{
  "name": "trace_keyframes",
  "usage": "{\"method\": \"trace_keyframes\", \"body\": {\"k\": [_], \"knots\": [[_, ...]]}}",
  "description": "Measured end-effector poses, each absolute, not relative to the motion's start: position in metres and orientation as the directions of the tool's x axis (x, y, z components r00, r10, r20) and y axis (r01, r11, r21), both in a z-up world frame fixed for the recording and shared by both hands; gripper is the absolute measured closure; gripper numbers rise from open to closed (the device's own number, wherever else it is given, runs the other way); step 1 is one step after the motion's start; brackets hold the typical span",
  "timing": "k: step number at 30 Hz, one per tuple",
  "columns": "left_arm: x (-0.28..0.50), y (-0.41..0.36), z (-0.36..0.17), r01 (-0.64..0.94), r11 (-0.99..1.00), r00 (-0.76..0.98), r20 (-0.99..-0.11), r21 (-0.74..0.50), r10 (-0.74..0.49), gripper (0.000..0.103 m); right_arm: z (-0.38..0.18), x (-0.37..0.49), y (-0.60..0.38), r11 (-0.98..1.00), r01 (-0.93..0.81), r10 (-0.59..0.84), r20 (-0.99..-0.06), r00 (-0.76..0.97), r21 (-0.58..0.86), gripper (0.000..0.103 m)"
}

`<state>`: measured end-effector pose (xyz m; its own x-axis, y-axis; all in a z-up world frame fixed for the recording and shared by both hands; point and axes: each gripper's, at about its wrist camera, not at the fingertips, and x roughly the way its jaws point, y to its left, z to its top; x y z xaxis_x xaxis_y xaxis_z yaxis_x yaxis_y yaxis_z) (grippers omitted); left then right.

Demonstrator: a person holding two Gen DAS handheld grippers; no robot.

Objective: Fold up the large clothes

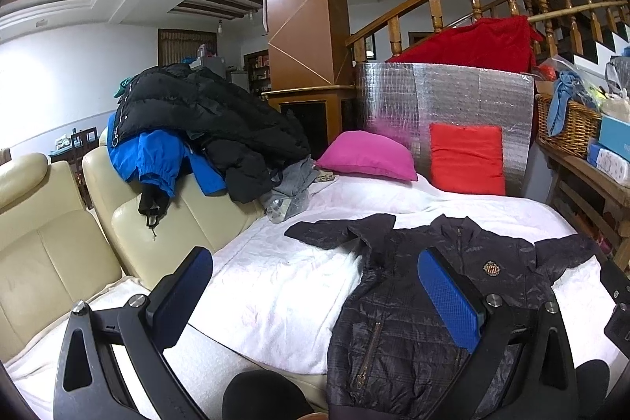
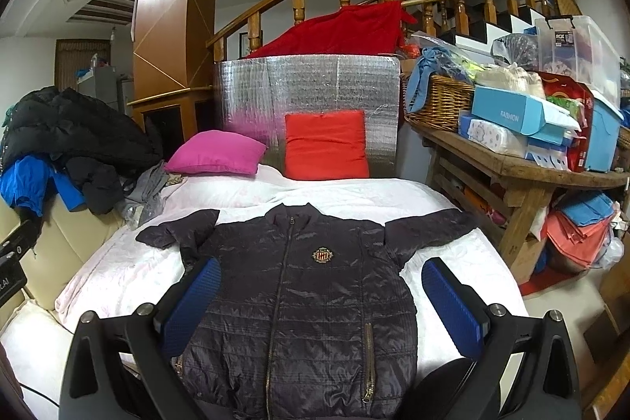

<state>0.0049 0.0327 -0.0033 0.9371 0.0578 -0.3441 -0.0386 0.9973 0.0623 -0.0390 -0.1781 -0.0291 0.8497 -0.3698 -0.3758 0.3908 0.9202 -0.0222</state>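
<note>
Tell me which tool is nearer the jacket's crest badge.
Right. The right tool straddles the jacket just below the badge; the left tool sits off to the badge's left.

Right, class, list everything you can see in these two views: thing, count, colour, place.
Quilted jacket: one, black, flat on the white cover, sleeves spread.
Cover: one, white, over the bed.
Cushions: pink, red, at the far end.
Foil panel: one, silver, behind the cushions.
Coat pile: black and blue, on the cream sofa.
Wicker basket: one, brown, on the wooden table.
Left gripper, right gripper: jaws open, blue pads.
</note>
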Motion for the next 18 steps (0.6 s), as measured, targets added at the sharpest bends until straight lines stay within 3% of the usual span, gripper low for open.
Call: {"method": "trace_keyframes", "body": {"k": [18], "knots": [[0.004, 0.015, -0.006, -0.002, 0.995, 0.938, -0.346, 0.098, 0.036, 0.000, -0.037, -0.034, -0.188, 0.913, 0.408, -0.382, -0.401, 0.833, -0.024, 0.000]]}}
